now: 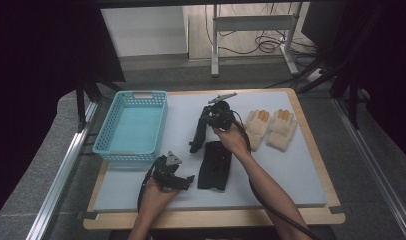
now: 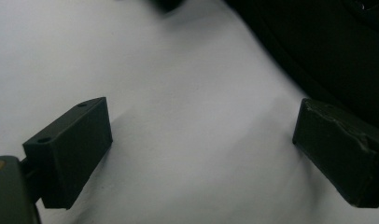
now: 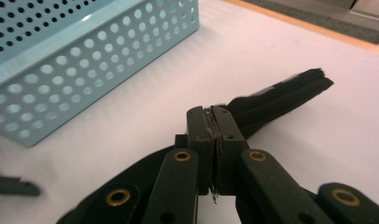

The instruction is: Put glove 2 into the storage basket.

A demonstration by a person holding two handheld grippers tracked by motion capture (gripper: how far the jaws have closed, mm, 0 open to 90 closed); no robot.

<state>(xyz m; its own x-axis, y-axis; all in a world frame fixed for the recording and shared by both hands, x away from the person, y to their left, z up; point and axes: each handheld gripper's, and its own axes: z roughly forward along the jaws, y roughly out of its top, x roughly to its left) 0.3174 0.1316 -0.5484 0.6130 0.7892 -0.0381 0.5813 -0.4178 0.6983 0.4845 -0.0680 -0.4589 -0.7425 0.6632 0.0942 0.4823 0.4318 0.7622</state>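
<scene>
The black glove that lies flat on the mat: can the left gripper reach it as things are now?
Probably yes. The left gripper rests open on the mat right beside the flat black glove, with nothing between them. The right gripper holds the other black glove farther back, out of the way.

Basket (image 1: 132, 125) rear-left on mat (image 1: 291, 170); glove pair (image 1: 271, 127) rear-right; dark glove (image 1: 214, 165) centre-front, another, prob. its mate (image 1: 198, 134), lifted just behind.

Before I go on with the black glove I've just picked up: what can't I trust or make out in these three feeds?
- Right hand-held gripper, right gripper view: its shut jaws cover the pinched part of the held black glove.
- High view: the right hand hides that grip.
- Left hand-held gripper, left gripper view: the dark shape at top right is blurred and cut off.
- Basket: cropped by the frame edge.
</scene>
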